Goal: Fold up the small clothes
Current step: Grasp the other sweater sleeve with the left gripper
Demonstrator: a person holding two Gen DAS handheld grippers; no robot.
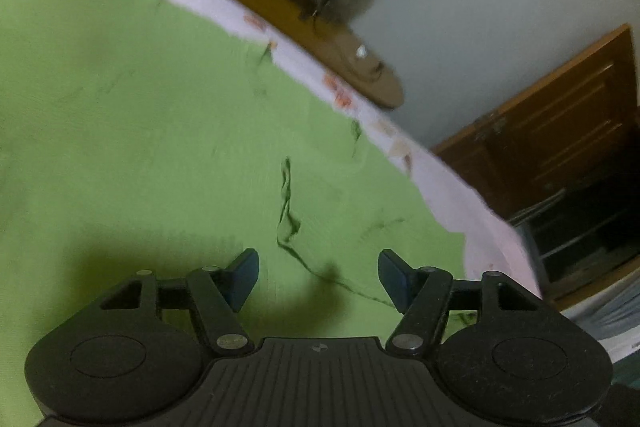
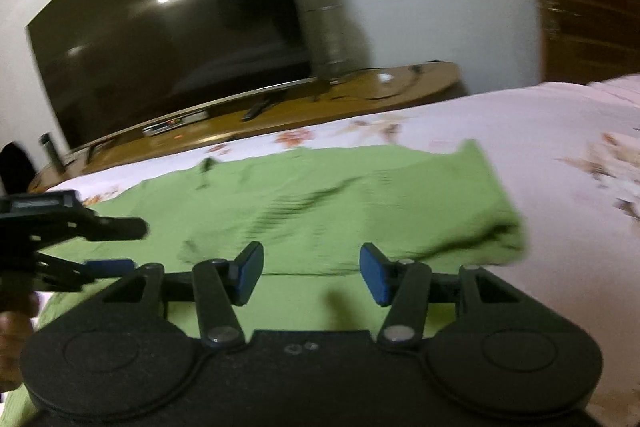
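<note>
The jaws of both the left gripper and the right gripper are standing apart with nothing between them — the green garment is lying spread on the bed under them.

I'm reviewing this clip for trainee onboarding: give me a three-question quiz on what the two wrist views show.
1. True or false: the right gripper is clamped on the green garment.
2. What covers the bed under the garment: A) a floral bedsheet, B) a bare mattress, C) a striped blanket?
3. What dark appliance stands on the wooden stand?

Key: 1 false, its jaws are apart and hold nothing; 2 A; 3 a television.
</note>
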